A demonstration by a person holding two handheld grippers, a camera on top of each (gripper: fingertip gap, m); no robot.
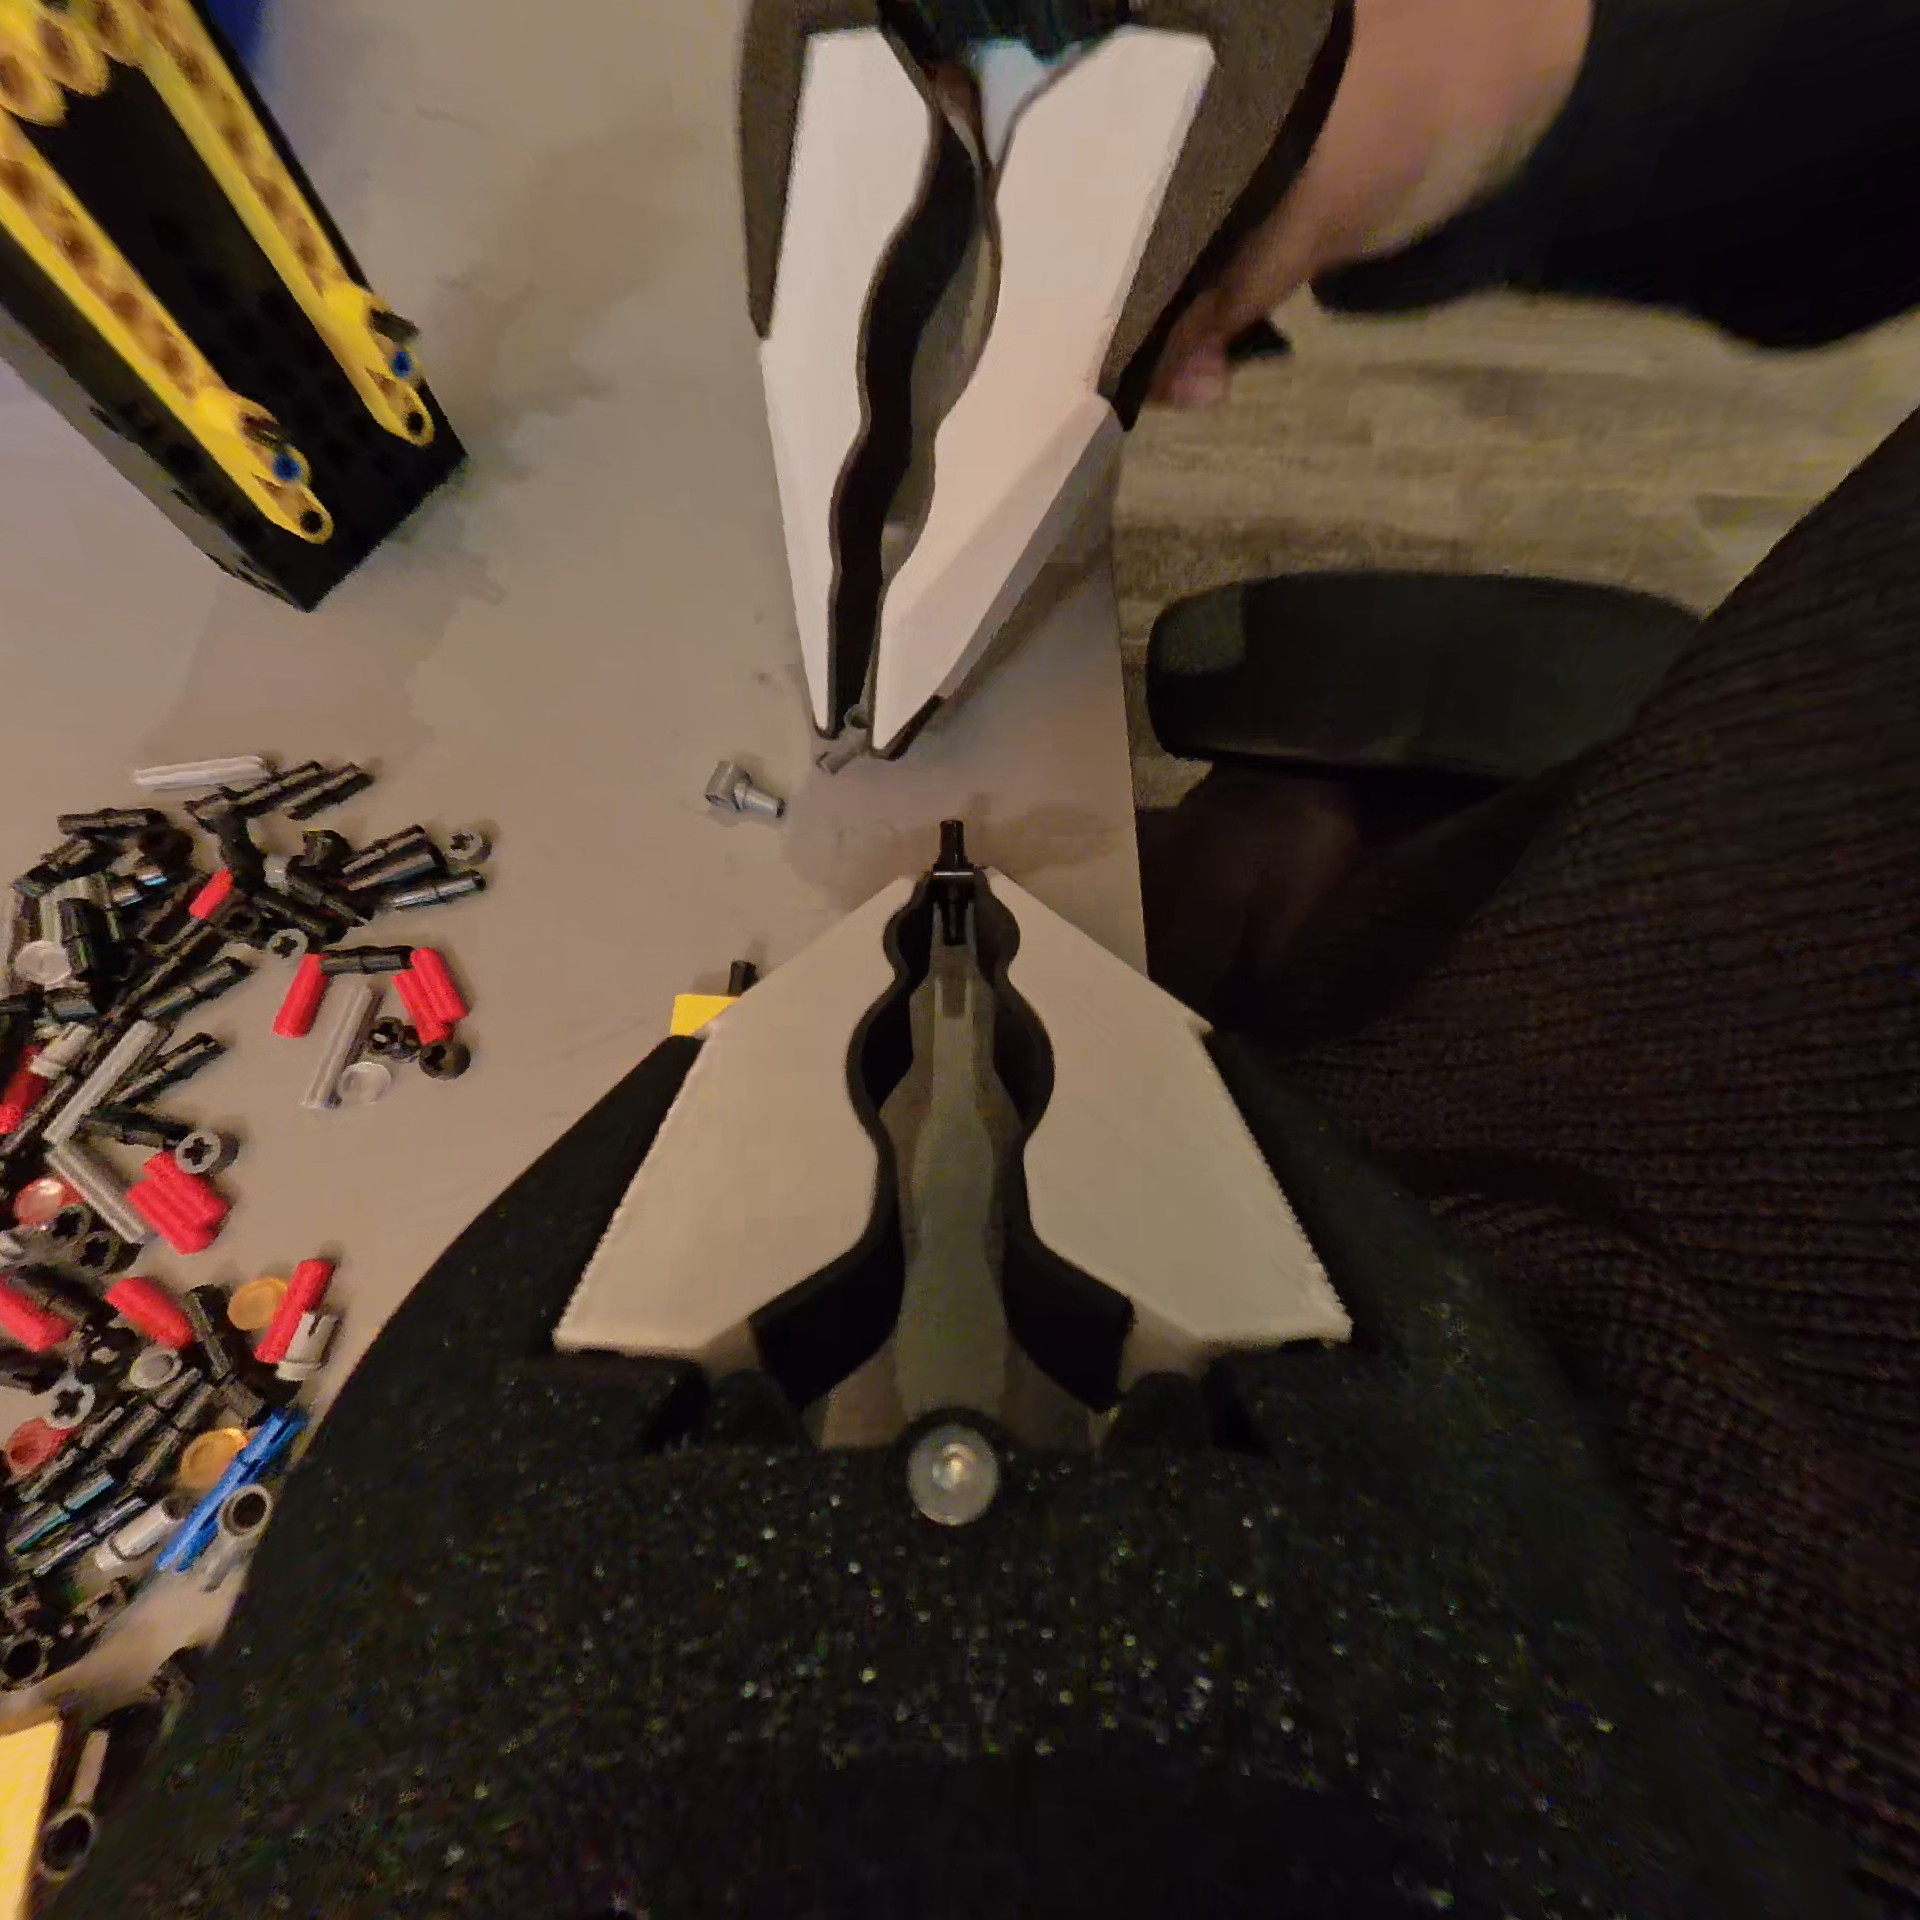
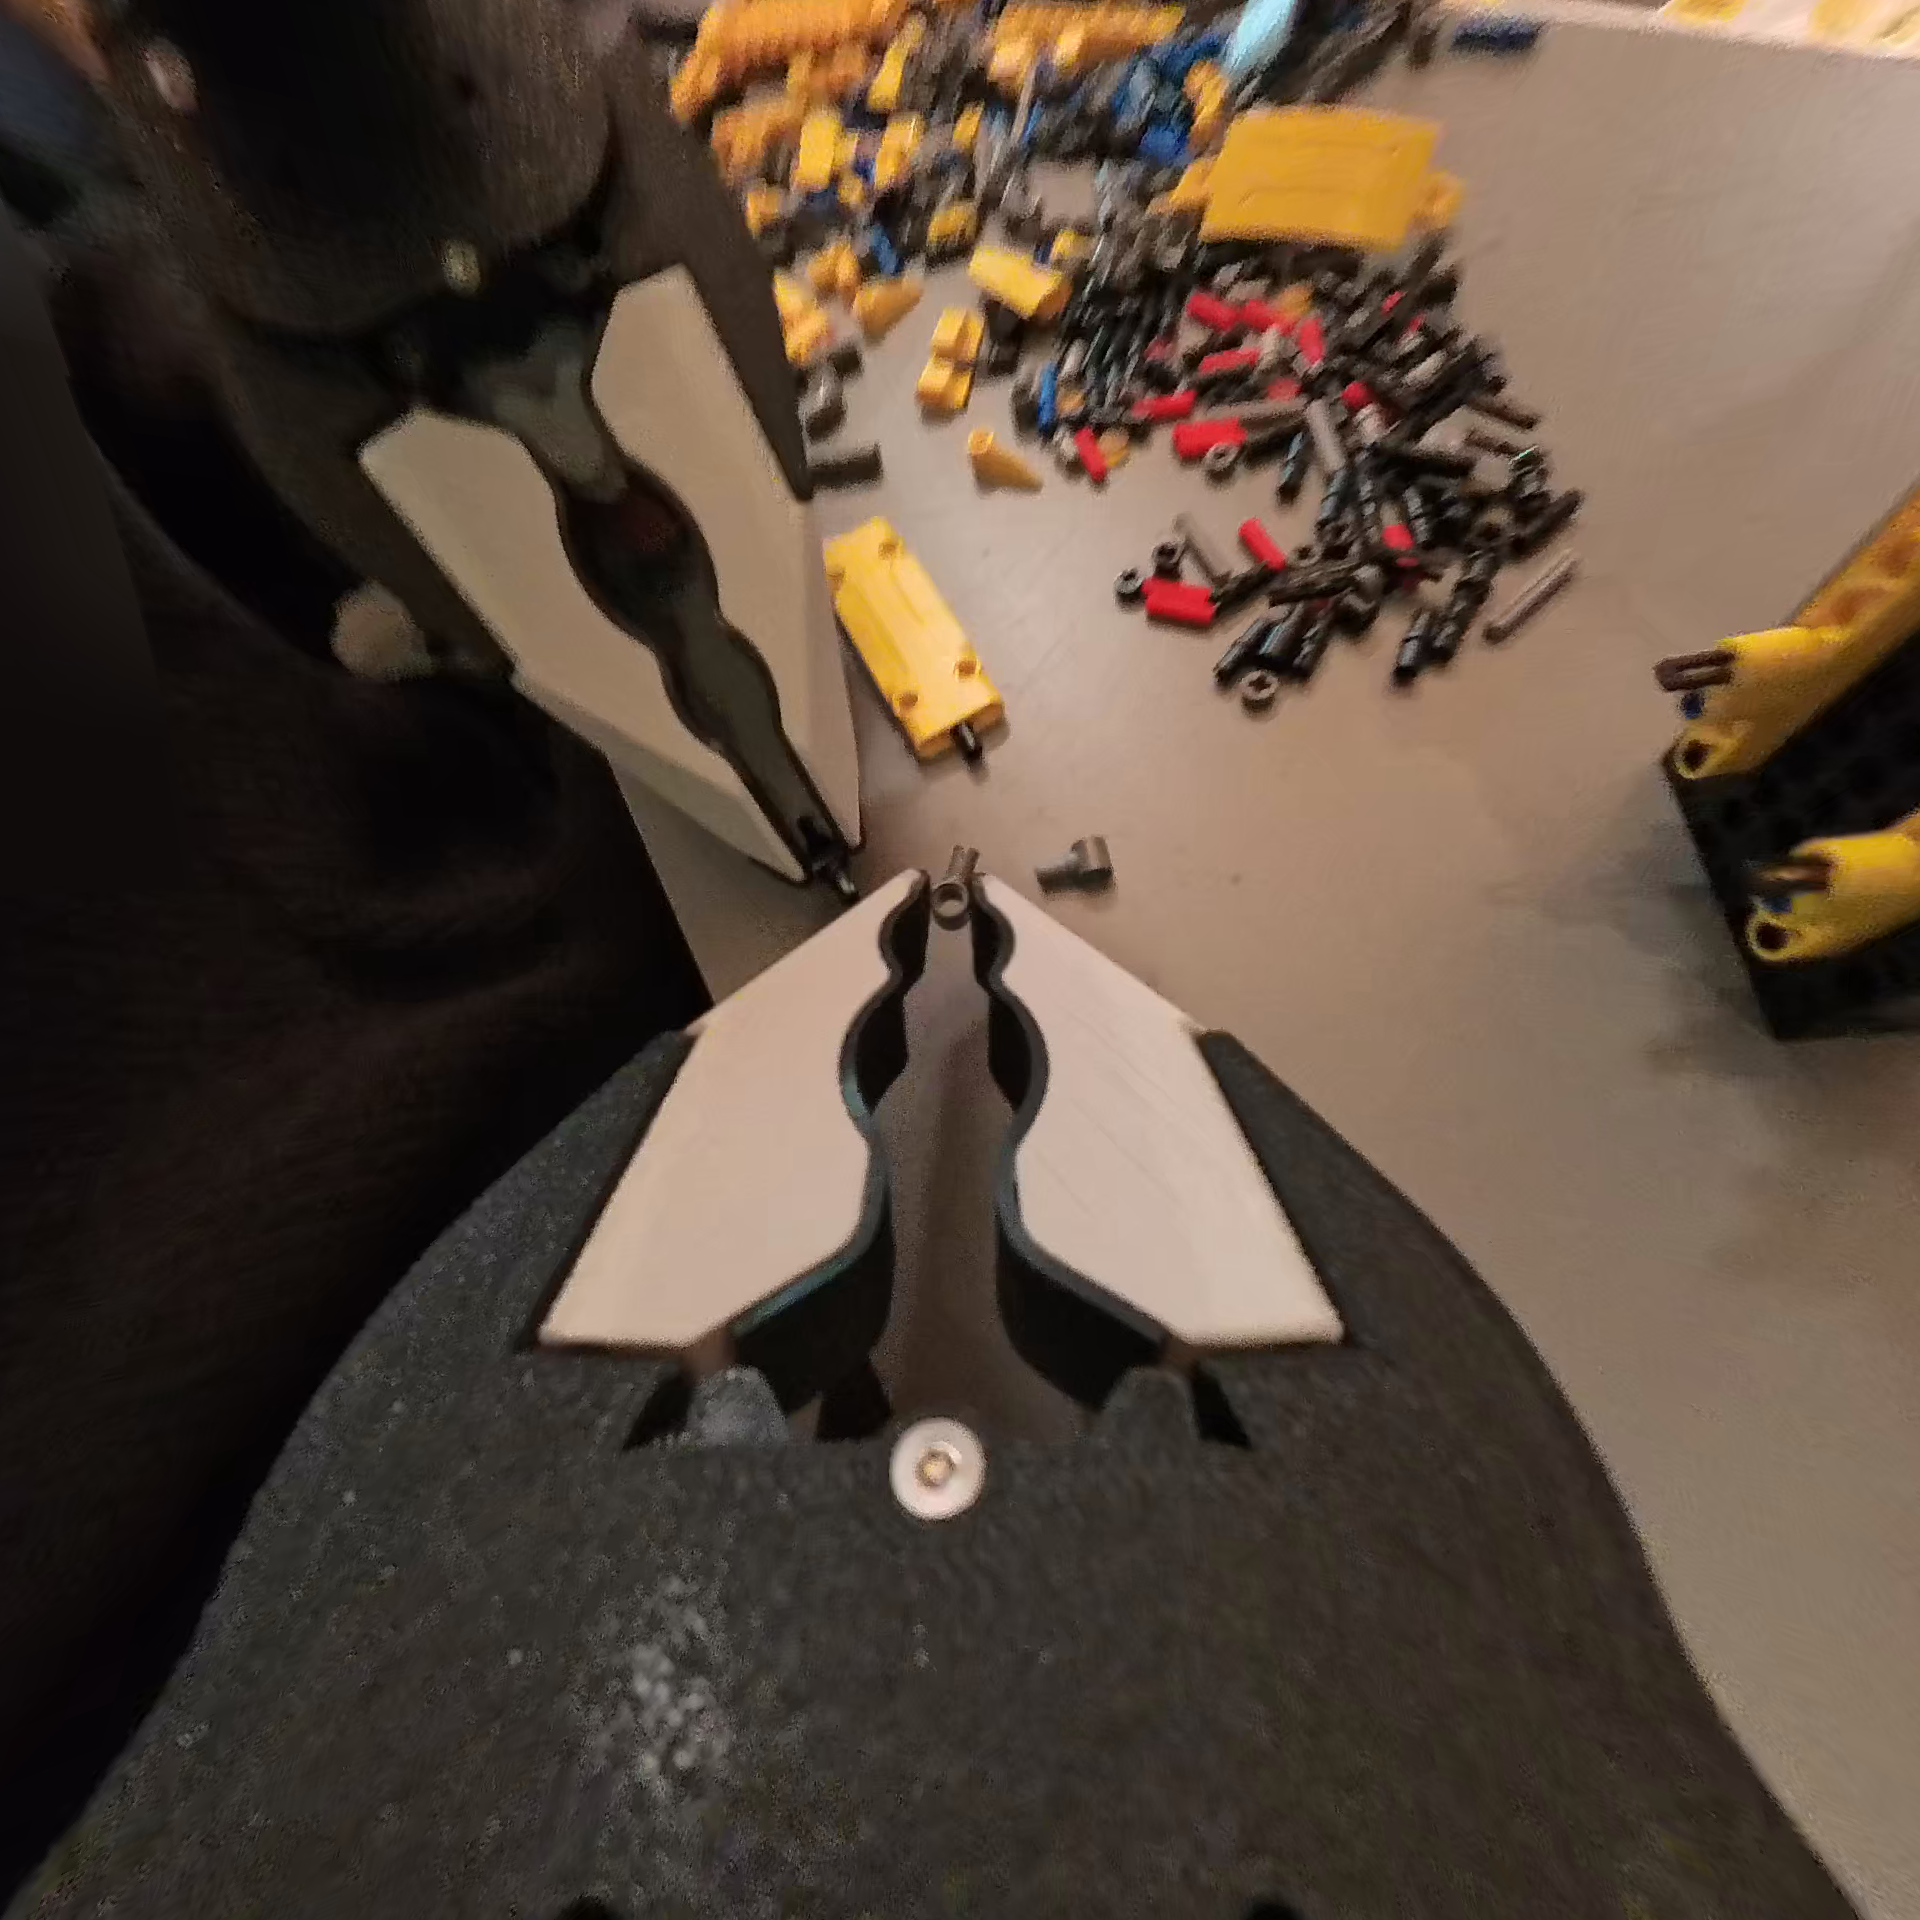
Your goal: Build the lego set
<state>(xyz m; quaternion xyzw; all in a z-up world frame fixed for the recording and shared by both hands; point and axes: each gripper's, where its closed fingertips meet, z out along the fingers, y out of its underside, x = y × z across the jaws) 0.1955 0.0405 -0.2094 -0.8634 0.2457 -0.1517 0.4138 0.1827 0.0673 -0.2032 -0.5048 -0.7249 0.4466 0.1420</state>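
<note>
Nearest the lens, left gripper [image 1: 951, 883], fingers closed on a small black pin [image 1: 950, 852] poking past the tips, above the grey table [image 1: 623, 520]. Far left, a heap of loose parts [image 1: 156, 1091], black, red and grey, well apart from both tools. Above that, a black-and-yellow assembly [image 1: 208, 343]. Centre, a loose grey connector [image 1: 743, 802] lying flat, just beside the tips. Opposite, right gripper [image 1: 852, 732], fingers pinched on a held grey connector [image 1: 840, 750], tip to tip with the pin, near but apart. Right, a chair armrest [image 1: 1403, 665] off the table edge.
</note>
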